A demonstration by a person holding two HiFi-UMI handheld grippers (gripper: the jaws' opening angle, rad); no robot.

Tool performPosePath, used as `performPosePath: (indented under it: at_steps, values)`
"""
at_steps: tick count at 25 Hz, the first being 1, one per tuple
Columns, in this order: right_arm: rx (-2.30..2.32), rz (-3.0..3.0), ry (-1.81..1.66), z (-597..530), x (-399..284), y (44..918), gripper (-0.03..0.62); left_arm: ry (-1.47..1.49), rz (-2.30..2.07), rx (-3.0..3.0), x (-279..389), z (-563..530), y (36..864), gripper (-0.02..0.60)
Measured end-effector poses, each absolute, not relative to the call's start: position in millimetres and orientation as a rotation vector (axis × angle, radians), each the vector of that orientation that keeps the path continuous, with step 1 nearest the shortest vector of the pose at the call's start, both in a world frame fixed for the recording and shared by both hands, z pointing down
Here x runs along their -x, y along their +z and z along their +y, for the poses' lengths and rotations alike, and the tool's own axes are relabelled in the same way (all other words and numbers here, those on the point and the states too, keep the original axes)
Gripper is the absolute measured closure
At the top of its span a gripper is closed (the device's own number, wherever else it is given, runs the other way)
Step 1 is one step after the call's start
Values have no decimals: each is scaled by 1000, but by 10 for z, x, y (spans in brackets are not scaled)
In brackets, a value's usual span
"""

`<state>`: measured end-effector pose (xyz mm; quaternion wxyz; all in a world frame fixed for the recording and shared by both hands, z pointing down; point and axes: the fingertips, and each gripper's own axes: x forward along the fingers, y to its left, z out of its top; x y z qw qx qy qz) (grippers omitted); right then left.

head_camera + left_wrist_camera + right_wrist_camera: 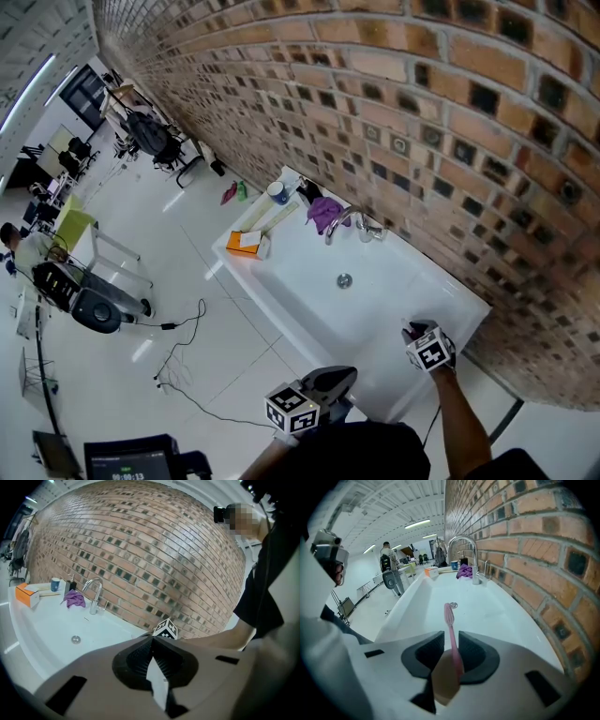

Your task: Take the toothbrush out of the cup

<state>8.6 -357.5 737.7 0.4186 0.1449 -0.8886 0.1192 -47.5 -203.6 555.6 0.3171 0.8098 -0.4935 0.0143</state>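
Observation:
A pink toothbrush [449, 623] sticks out from between the jaws of my right gripper [450, 640], head pointing away over the white sink [478, 613]. That gripper is shut on its handle. In the head view the right gripper [413, 329] hovers at the sink's near right end. The blue cup [277, 192] stands far off at the sink's far left end, also visible as the cup [454, 565] beyond the faucet. My left gripper [152, 641] is shut with nothing in it and sits low at the sink's near corner as the left gripper [340, 374].
A chrome faucet [339, 223] rises at the back of the sink [309, 281], with a purple cloth [323, 212] beside it and an orange box [246, 243] at the far left. A brick wall [450, 150] runs right behind. A drain [344, 279] sits mid-basin.

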Motion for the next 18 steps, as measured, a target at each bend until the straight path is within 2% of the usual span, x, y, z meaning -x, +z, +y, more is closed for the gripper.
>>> performPosePath:
  at_steps: [12,15,18]
  values:
    - [-336,-2214,284,-3572,-66,7406,517,35,-1300,-2123,456,-2060,5554,575]
    - [-339,-2215,275,-3571,-74,7400,563,34,-1298,-2123,454,-2061,5552,575]
    - [-339,-2217,279,-3581,-71,7414,571,36,-1297,-2121,452,-2070,5571,575]
